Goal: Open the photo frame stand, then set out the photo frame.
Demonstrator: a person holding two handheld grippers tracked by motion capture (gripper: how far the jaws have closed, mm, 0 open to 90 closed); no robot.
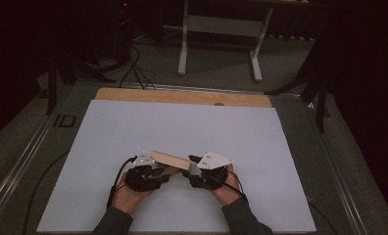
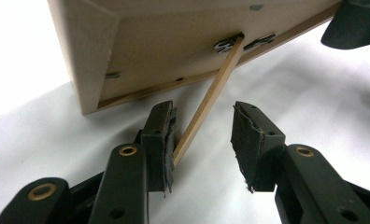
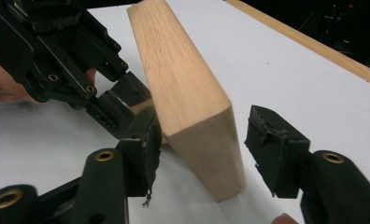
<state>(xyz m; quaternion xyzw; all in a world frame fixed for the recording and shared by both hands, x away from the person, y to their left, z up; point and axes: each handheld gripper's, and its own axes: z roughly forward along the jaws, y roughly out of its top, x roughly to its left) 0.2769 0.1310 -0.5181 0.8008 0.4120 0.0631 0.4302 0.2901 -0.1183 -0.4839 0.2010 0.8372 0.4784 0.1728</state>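
The landmark is a pale wooden picture frame (image 1: 170, 159), a flat block of light beech-like wood that stands tilted on the white sheet-covered table (image 1: 133, 127), near the table's front edge and roughly midway across it.

Left of the frame, the left gripper (image 1: 158, 172), black with a grey three-cornered plate on top, sits in the person's left hand (image 1: 128, 193), whose sleeve is cut off by the bottom edge of the high view. In the left gripper view its jaws stand apart, and a thin pale wooden prop strut (image 2: 209, 100) slants down from a small metal hinge bracket (image 2: 227, 44) on the frame's recessed back (image 2: 174, 42). The strut's lower end lies against the pad of the left-hand jaw (image 2: 167, 133); the other jaw is clear of it, so nothing is clamped. The strut's tip is hidden behind that pad, and the frame's top is cut off.

Right of the frame, the right gripper (image 1: 194, 171), of the same build, is held in the right hand (image 1: 226, 188). In the right gripper view the frame's thick end (image 3: 206, 149) stands between its jaws, which are parted: there is a clear gap on the right-hand side, while on the left-hand side I cannot tell whether the pad touches the wood. The frame's glazed side is not visible from any angle.
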